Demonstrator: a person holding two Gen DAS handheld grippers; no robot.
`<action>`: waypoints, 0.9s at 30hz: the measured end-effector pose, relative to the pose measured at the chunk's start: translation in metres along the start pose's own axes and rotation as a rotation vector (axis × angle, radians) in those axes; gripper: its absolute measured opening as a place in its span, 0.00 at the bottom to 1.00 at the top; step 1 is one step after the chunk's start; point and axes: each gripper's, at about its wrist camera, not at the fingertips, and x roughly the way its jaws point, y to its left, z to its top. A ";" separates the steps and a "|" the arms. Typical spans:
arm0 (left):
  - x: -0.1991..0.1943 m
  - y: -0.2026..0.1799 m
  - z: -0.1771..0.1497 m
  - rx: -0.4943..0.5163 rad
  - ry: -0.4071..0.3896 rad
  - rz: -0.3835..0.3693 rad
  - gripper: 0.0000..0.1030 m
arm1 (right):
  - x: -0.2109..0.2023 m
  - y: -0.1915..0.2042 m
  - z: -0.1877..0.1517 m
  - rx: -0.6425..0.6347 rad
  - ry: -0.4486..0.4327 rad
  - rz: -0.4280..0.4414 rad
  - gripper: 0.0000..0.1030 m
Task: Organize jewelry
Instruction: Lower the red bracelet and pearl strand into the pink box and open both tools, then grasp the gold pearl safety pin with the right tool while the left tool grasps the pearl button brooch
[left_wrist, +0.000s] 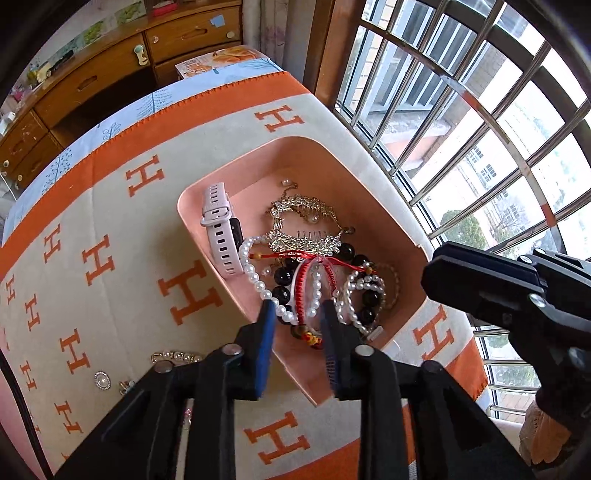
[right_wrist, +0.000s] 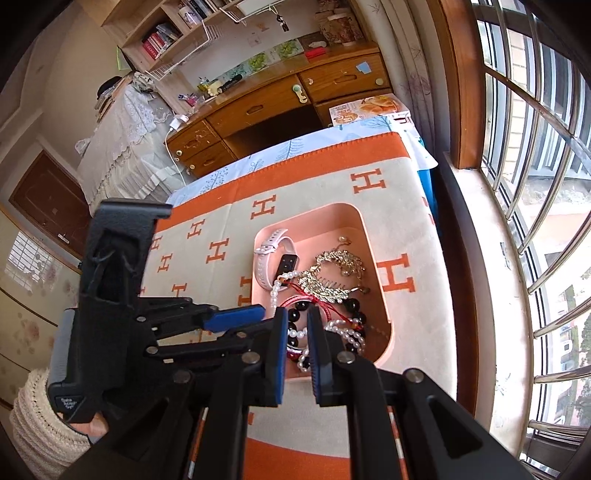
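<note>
The pink tray (left_wrist: 207, 188) sits on a cream and orange cloth (left_wrist: 110, 221) printed with letter H marks, close to the barred window (left_wrist: 480, 129) at 3 o'clock in the left wrist view. Inside it, a pale pink watch (left_wrist: 221, 232) lies along the wall at 9 o'clock, a gold leaf hair comb (left_wrist: 306, 221) lies toward 12 o'clock, and a heap of white pearl strands (left_wrist: 255, 273), black bead bracelets (left_wrist: 284, 277) and a red cord bracelet (left_wrist: 306, 291) fills the end at 6 o'clock.

The left gripper (left_wrist: 297, 314) hangs over that heap with its blue pads a narrow way apart. The red cord bracelet and a pearl strand show in the gap, but neither pad presses on them.

The right gripper (right_wrist: 297, 325) points down at the same end of the tray (right_wrist: 373, 258), pads nearly together; pearls and black beads (right_wrist: 295, 317) show through the slit, and I cannot tell whether it pinches anything.

On the cloth at 7 o'clock from the tray, outside it, lie a round pearl brooch (left_wrist: 102, 379) and a short gold pearl clip (left_wrist: 177, 357). A knitted cream sleeve (right_wrist: 40, 417) shows behind the left gripper in the right wrist view.
</note>
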 end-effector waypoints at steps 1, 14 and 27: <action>-0.004 0.001 -0.001 0.000 -0.011 0.003 0.28 | 0.002 0.000 0.000 -0.002 0.003 -0.014 0.11; -0.081 0.059 -0.039 -0.075 -0.162 0.079 0.55 | 0.009 0.016 -0.012 -0.023 0.037 -0.017 0.11; -0.145 0.113 -0.122 -0.209 -0.301 0.145 0.72 | -0.012 0.059 -0.033 -0.110 0.019 -0.002 0.13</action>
